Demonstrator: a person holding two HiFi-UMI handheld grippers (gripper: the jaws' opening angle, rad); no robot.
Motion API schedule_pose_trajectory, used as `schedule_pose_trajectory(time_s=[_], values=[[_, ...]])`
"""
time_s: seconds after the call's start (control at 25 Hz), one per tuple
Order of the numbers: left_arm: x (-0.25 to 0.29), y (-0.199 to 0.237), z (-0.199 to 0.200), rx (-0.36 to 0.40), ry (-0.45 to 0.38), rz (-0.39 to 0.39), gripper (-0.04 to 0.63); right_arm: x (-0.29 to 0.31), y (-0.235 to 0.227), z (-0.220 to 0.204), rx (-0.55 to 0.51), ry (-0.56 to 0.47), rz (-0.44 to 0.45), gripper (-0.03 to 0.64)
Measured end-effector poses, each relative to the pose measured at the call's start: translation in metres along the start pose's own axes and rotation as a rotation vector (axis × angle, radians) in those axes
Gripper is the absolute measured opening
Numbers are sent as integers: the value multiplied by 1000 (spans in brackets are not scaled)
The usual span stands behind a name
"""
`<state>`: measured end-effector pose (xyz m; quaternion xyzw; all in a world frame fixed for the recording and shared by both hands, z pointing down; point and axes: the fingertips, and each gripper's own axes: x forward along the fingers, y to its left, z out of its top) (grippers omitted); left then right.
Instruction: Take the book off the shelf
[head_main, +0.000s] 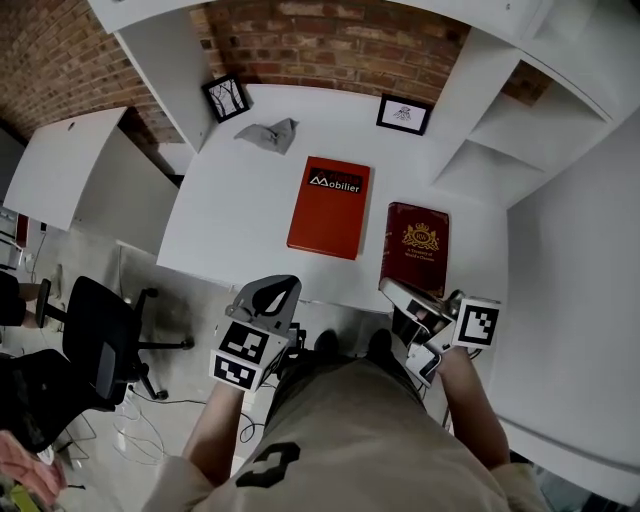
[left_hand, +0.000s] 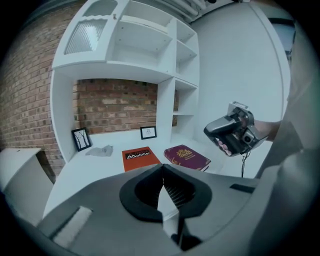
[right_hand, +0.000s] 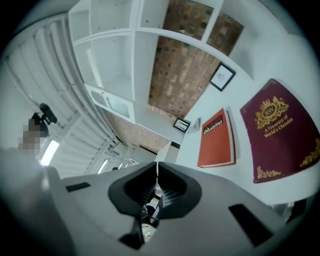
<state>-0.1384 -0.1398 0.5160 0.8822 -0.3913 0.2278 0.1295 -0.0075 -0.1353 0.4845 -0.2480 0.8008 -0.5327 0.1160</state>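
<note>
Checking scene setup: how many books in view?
2, both flat on the desk: the orange book in the middle, the maroon book right of it by the front edge. Unseen shelf compartments may hide more.

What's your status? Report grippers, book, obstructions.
Shut, empty: left gripper, right gripper. Flat on white desk: maroon gilt-crested book, orange rectangular book. Nothing blocking them.

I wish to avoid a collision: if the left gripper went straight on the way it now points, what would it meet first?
Most likely the bare desk, in the narrow gap between the orange book and the red book. The left gripper points slightly down there; depth is unclear.
</note>
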Motion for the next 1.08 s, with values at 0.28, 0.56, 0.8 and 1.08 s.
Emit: schedule_pose_trajectory(time_s=[0.28,0.56,0.8,1.08], values=[[-10,-8,-8,12,5,-22,5,3,37,-4,-232,21,-12,8],[-23,-14,-6,1,-13,-9,5,-1,50,-17,-277,51,3,6],[-29,-42,12,14,-46,-20,5,-23,67,-26,-296,51,45,6],[-23,-95,35,41,-71,-43,5,-76,86,-35,-325,57,72,6]])
